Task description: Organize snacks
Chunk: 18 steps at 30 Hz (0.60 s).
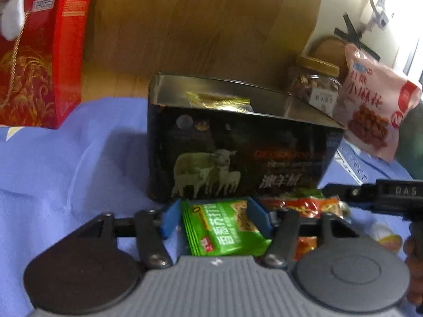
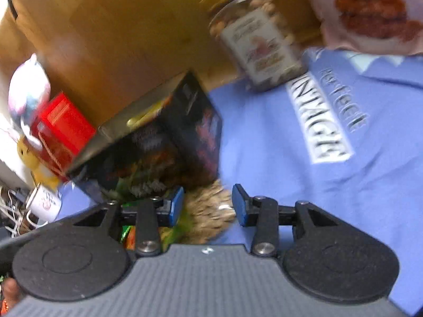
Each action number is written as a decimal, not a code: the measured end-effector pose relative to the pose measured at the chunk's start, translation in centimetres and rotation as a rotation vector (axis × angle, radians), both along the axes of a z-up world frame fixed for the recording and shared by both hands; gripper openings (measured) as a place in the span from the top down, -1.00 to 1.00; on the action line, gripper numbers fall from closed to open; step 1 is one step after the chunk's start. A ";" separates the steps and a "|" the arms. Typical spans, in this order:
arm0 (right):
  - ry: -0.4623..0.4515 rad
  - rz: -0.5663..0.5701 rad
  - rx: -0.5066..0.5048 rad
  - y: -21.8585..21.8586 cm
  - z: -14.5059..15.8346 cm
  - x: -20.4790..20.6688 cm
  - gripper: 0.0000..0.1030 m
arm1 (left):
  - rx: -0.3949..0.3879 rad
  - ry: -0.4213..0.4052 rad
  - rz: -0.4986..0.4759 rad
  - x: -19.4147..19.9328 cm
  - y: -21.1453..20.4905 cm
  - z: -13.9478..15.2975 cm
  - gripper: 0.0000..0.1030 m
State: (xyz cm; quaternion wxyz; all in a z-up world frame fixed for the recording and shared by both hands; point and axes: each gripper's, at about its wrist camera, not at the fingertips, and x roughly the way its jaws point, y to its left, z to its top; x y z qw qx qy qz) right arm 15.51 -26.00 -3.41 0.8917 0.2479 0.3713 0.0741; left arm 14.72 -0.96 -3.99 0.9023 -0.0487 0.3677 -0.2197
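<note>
My left claw (image 1: 215, 218) stands apart around a green foil cracker packet (image 1: 224, 231), pads not pressing, just before the open black sheep-print tin (image 1: 238, 142) on the blue cloth (image 1: 66, 163). The left view alone shows a red-orange packet (image 1: 304, 206) beside it. My right claw (image 2: 207, 206) is released over a blurred, speckled brown snack (image 2: 208, 211); only there is the glass nut jar (image 2: 253, 31) close.

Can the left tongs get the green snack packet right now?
Probably yes. The green snack packet already lies between the blue pads of the left tongs, with nothing on top of it. The black tin stands just behind, so pushing farther forward would bump it.
</note>
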 end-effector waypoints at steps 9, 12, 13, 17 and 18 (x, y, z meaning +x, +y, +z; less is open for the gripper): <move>0.004 0.203 0.021 6.4 -0.5 -5.0 0.45 | -0.040 0.054 -0.024 -4.7 3.3 0.5 -0.03; -0.055 0.134 0.012 4.2 1.1 -4.1 0.45 | -0.112 0.063 0.030 -4.9 5.2 1.5 0.01; -0.074 0.097 -0.008 3.6 1.7 -3.6 0.44 | -0.136 0.050 0.045 -5.0 5.7 2.0 0.01; -0.031 -0.015 -0.133 0.7 1.5 -0.4 0.03 | -0.168 0.020 0.057 -4.3 5.6 3.3 0.01; 0.002 -0.022 -0.126 0.2 1.0 0.4 0.03 | -0.167 0.020 0.050 -4.0 5.1 3.3 0.01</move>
